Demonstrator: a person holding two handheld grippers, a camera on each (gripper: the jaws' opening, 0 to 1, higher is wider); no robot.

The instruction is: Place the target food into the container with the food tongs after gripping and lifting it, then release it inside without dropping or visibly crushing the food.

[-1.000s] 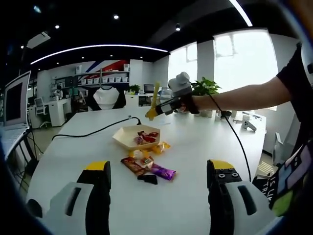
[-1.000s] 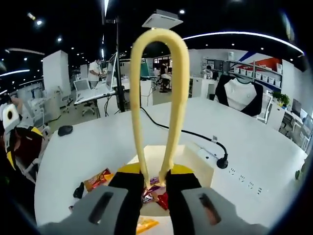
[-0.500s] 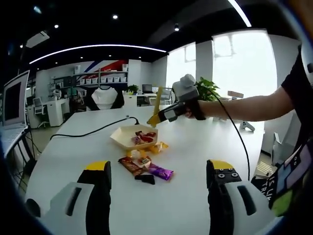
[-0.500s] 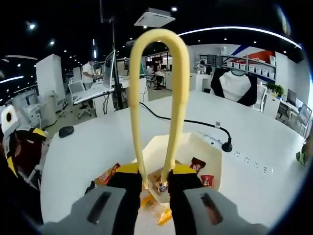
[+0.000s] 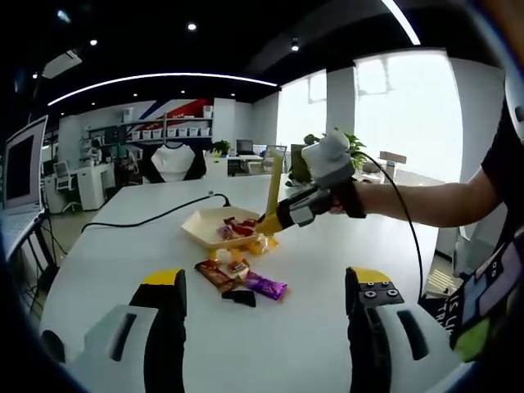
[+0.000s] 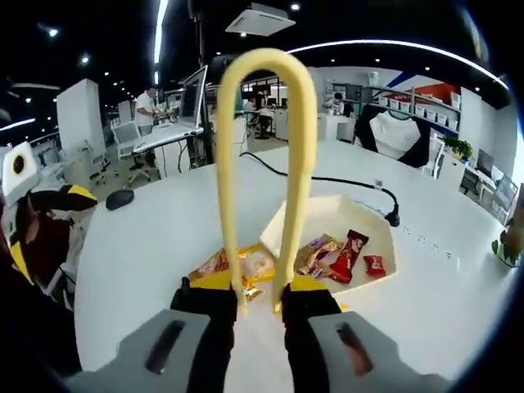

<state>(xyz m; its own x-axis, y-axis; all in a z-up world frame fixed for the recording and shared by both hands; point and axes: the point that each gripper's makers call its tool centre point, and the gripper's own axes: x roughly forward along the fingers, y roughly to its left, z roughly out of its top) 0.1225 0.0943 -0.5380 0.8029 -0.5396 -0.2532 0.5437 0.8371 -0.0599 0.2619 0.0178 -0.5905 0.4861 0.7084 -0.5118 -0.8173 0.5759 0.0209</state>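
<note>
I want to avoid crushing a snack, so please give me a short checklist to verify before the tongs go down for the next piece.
1. Yellow plastic tongs seated in the right gripper: ok, clamped between its jaws.
2. Tong tips free of food: cannot tell, they are hidden behind the jaws.
3. Cream hexagonal tray has room: ok, a few wrappers lie inside, bare floor shows.
4. Loose snacks within reach: ok, the orange-yellow packet lies on the white table beside the tray.
5. Left gripper out of the way: ok, open, held back from the snacks.
</note>
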